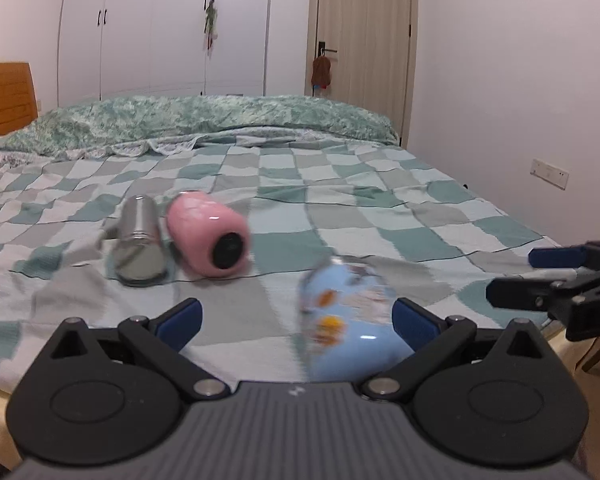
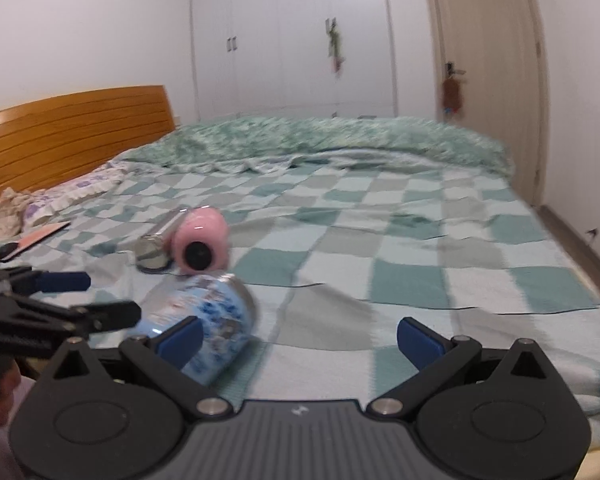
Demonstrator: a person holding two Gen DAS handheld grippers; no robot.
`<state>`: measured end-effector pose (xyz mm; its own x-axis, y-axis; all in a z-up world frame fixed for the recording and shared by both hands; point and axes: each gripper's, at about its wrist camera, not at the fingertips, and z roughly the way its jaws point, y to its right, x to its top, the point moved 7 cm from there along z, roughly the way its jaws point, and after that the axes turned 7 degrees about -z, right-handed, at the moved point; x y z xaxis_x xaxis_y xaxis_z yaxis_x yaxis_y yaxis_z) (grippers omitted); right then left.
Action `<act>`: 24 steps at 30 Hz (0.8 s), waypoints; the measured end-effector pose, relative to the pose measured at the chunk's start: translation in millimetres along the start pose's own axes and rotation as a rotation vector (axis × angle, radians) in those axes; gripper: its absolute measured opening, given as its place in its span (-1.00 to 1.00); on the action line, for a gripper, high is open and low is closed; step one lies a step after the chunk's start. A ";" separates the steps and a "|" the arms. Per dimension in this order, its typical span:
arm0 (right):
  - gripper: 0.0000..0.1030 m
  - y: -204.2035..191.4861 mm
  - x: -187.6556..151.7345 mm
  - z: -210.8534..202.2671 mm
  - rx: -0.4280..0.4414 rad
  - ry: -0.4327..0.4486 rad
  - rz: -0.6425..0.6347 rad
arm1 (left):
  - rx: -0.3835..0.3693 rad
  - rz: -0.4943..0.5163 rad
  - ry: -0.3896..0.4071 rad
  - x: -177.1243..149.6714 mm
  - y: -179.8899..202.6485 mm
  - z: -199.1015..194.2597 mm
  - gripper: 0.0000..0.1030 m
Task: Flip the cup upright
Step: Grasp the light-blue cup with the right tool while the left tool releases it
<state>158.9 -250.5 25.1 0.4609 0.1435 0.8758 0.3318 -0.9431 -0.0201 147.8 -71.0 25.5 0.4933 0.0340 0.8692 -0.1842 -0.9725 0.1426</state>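
A light blue patterned cup lies on its side on the checked bedspread, blurred. It sits between the open fingers of my left gripper, close to the right finger. It also shows in the right wrist view, by the left finger of my open, empty right gripper. A pink cup and a steel cup lie on their sides further back. The right gripper shows at the right edge of the left wrist view; the left gripper shows at left in the right wrist view.
The bed has a green duvet bunched at the far side and a wooden headboard at left. Small items lie near the pillow. A wardrobe and a door stand behind.
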 end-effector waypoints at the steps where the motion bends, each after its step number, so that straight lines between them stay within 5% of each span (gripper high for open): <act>1: 1.00 -6.1 3.6 8.0 0.021 -0.020 0.011 | -0.004 0.000 -0.019 4.2 -11.1 1.3 1.00; 5: 1.00 -28.5 15.5 44.3 0.075 -0.115 0.065 | -0.005 0.028 -0.117 12.6 -49.6 9.6 1.00; 13: 1.00 -49.6 26.8 105.7 0.051 -0.264 0.140 | 0.019 0.048 -0.116 20.3 -100.4 14.1 1.00; 24: 0.82 -54.6 4.4 152.1 0.125 -0.440 0.275 | -0.022 0.092 -0.172 10.5 -101.9 34.9 1.00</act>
<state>268.1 -152.7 -43.3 0.8372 0.0336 0.5458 0.2337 -0.9244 -0.3015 201.4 20.4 3.6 0.6111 -0.0969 0.7856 -0.2528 -0.9644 0.0777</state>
